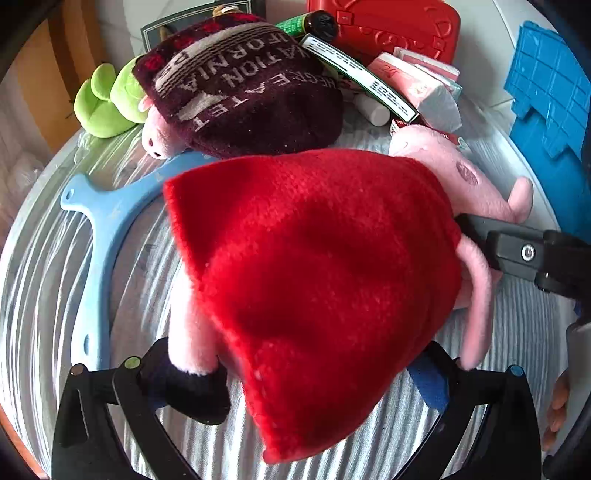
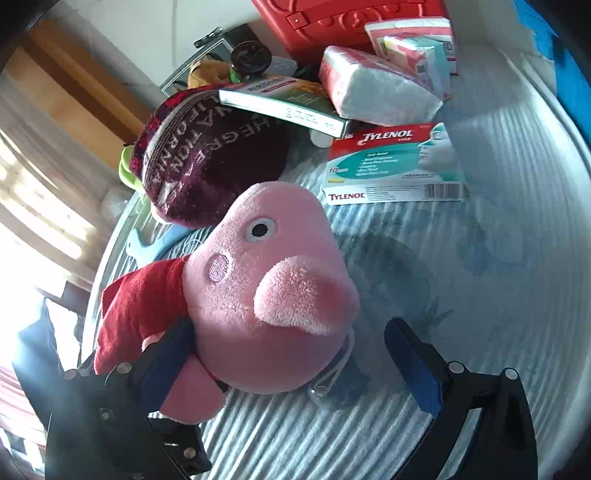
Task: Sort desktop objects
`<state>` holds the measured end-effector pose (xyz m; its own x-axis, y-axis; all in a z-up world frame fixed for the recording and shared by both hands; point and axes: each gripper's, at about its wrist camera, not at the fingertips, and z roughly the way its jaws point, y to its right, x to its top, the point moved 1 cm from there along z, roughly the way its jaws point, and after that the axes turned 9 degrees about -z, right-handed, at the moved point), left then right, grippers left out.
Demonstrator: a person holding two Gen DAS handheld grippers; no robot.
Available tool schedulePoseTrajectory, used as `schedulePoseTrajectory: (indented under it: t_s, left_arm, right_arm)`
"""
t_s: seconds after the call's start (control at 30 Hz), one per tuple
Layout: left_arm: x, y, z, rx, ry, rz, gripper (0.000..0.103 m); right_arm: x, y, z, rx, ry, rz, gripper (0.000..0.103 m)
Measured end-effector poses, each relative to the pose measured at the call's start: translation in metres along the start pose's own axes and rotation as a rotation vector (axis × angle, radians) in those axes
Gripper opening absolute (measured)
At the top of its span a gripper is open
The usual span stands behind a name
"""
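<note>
- Left gripper (image 1: 321, 373) comes in low along the worktop (image 1: 44, 258); its fingers (image 1: 432, 380) straddle the pig (image 1: 314, 280), closed on its red dress.
- Right gripper (image 2: 291, 354) is spread; the pig's head lies between its fingers (image 2: 417, 369).

Round glass-topped table (image 2: 498, 258) with white-striped ribbed surface. Lying on it: pink plush pig in red dress (image 1: 314, 277), maroon knit beanie (image 1: 243, 92), light-blue plastic ring (image 1: 99, 240), Tylenol box (image 2: 391, 166), tissue packs (image 2: 376, 88), red case (image 1: 388, 26).
</note>
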<state>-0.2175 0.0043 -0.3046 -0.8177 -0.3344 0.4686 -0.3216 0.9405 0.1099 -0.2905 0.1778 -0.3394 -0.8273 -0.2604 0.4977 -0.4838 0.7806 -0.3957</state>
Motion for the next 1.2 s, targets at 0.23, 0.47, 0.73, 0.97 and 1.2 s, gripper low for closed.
schedulePoseTrajectory:
  t_s: [0.23, 0.47, 0.73, 0.97, 1.2]
  left_arm:
    - [0.011, -0.006, -0.039, -0.046, 0.143, 0.097, 0.103]
    - [0.041, -0.007, -0.017, -0.107, 0.091, 0.144, 0.103]
    - [0.064, -0.016, 0.002, -0.184, 0.065, 0.152, 0.103]
    - [0.071, -0.024, 0.012, -0.257, 0.016, 0.115, 0.094]
    - [0.071, -0.019, -0.025, -0.281, 0.091, 0.170, 0.074]
  right_arm:
    - [0.009, -0.012, -0.014, -0.032, 0.000, -0.034, 0.103]
    - [0.020, -0.013, 0.000, 0.010, -0.001, 0.042, 0.103]
    - [0.042, -0.011, 0.021, 0.003, -0.011, 0.089, 0.103]
    - [0.054, -0.014, 0.038, 0.012, -0.021, 0.101, 0.103]
    - [0.056, -0.034, 0.010, -0.021, 0.068, 0.064, 0.078]
